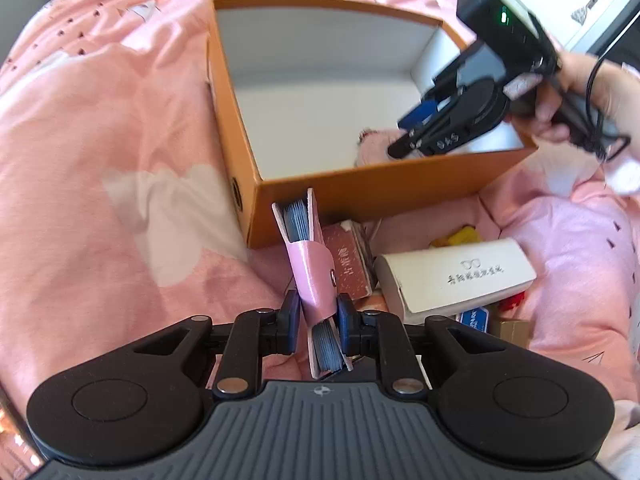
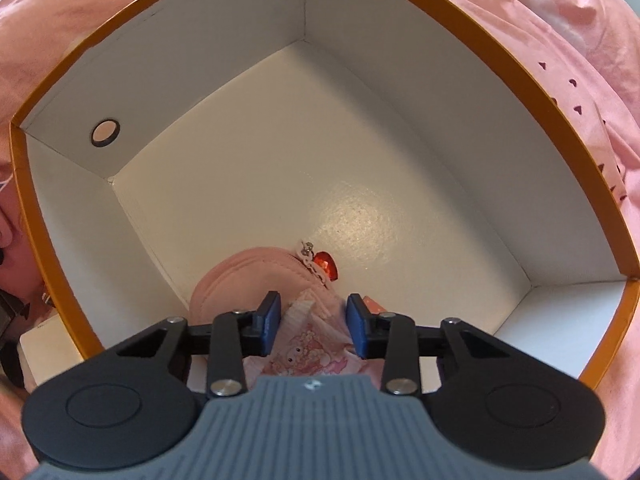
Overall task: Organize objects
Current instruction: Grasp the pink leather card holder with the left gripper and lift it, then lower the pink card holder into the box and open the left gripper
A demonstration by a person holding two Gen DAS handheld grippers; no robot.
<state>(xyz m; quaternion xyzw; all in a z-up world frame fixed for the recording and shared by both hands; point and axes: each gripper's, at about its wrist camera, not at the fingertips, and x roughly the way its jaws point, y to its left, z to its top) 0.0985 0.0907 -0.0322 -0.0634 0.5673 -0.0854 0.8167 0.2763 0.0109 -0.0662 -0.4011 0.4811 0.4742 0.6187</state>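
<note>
While both hands are busy over the bed, this is how it looks from where I stand:

Left tool [image 1: 318, 322]: clamped on a pink card holder [image 1: 310, 276], its blue pads pinching the snap strap, the holder standing nearly upright and clear of the bedspread [image 1: 100, 128].

Step in hand: carrying that holder into the orange box [image 1: 380, 192], I would say; best to lift it above the near wall first, then set it down flat on bare floor.

Near wall: just beyond the holder's top edge, so a low approach would likely snag.

Open room: the box's left and far floor is bare.

Clutter: a red booklet [image 1: 350, 264] and a white glasses case [image 1: 456, 276] lie just right of the holder.

Right tool [image 2: 313, 322]: inside the box, fingers apart above a pink pouch [image 2: 256, 276], gripping nothing I can see.

Crowding: that near right corner is taken, so the left side suits better.
</note>
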